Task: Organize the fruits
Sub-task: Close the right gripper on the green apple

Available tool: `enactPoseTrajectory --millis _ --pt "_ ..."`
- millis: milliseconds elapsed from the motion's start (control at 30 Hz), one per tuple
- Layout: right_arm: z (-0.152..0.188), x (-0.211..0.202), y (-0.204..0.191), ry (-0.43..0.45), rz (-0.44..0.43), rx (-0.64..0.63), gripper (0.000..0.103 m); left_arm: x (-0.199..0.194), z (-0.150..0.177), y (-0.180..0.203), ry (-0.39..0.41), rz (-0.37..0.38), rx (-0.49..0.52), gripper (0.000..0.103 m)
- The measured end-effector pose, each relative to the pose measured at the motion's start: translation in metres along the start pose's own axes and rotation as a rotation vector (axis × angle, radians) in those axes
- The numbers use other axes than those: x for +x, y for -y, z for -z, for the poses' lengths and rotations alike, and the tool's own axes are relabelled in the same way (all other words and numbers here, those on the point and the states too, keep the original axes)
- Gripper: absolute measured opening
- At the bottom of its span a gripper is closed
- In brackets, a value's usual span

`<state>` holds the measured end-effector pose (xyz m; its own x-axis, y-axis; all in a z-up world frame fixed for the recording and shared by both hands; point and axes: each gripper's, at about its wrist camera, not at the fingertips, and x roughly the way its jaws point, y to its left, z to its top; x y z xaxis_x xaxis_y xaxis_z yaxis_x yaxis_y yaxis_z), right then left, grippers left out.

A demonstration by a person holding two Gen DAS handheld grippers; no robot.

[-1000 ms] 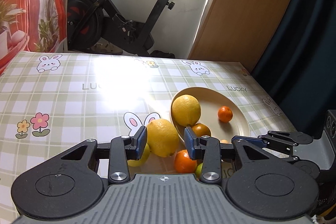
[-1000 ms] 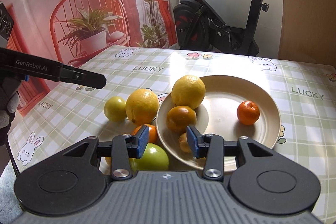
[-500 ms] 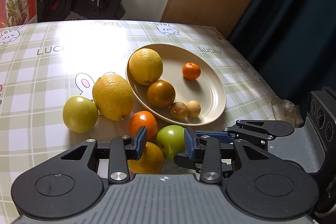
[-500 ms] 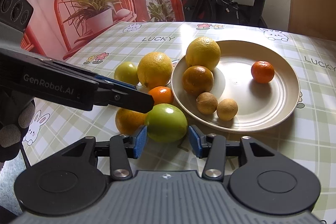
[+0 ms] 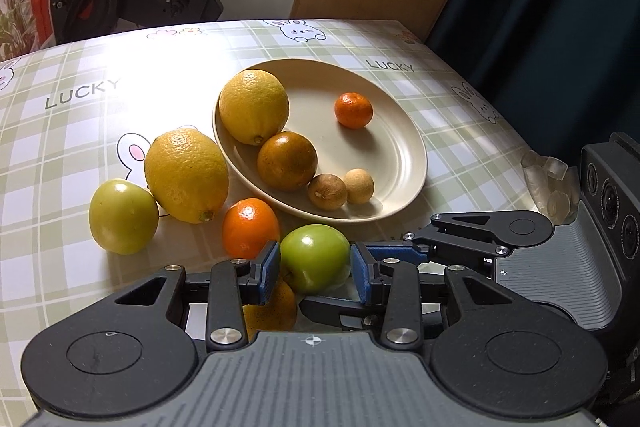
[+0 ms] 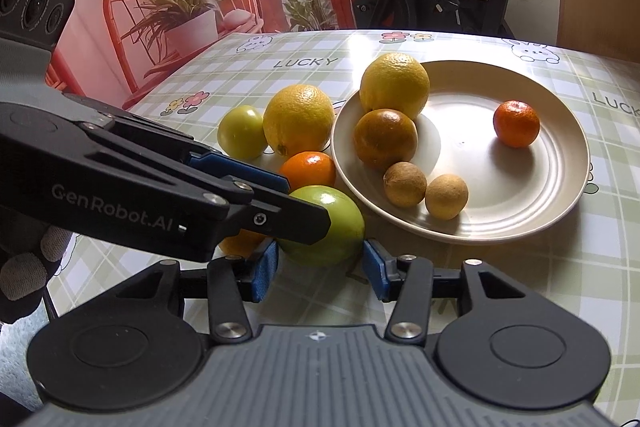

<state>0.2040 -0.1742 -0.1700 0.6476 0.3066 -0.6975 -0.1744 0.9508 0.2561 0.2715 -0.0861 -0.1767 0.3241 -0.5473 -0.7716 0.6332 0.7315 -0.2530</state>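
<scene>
The round green apple (image 5: 315, 257) is lying on the checked tabletop (image 5: 80, 131), just in front of the beige round plate (image 5: 400, 147) and beside a small orange mandarin (image 5: 250, 227). The left gripper (image 5: 315, 269) is standing open around it, pads not yet pressing. The right gripper (image 6: 320, 269) is also open, bracketing the same apple. I think one should be closing gently at the widest part, without bumping the mandarin
</scene>
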Motion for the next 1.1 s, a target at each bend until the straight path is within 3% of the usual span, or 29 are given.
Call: enactPoseTrajectory --millis 633,1100 --pt "0.008 -0.01 0.008 0.034 -0.006 0.035 0.048 0.006 0.003 0.02 -0.017 -0.058 0.058 0.041" --pt "0.029 -0.037 0.018 0.067 0.072 0.055 0.047 0.015 0.006 0.055 -0.037 -0.019 0.127 0.042"
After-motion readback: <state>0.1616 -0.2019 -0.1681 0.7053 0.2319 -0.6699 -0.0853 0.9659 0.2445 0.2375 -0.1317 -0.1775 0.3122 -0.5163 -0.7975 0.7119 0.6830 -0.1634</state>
